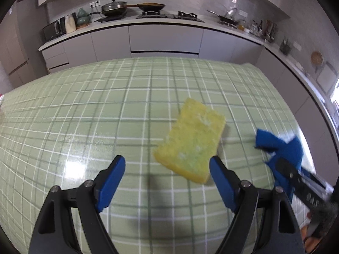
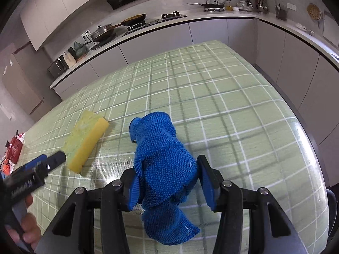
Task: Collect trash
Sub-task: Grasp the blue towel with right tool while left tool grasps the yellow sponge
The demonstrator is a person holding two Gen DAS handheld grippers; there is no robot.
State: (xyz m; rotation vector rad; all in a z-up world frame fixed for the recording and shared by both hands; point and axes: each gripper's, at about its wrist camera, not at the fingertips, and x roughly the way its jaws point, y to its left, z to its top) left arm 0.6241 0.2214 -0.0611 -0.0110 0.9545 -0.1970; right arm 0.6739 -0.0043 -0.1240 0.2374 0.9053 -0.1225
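A yellow sponge [image 1: 191, 140] lies flat on the green checked tablecloth [image 1: 84, 114], just ahead of my open, empty left gripper [image 1: 167, 166], slightly to its right. It also shows in the right wrist view [image 2: 85, 140]. My right gripper [image 2: 167, 180] is shut on a blue microfibre cloth [image 2: 163, 158], which is bunched between the pads and hangs down to the table. In the left wrist view the right gripper [image 1: 281, 160] and the cloth [image 1: 279, 146] are at the right. The left gripper [image 2: 53, 158] shows at the left of the right wrist view.
The tablecloth [image 2: 211, 97] ends at a rounded table edge [image 2: 305, 131] to the right. A red object [image 2: 13, 151] sits at the table's far left. A kitchen counter [image 1: 165, 24] with pans and a stove runs behind.
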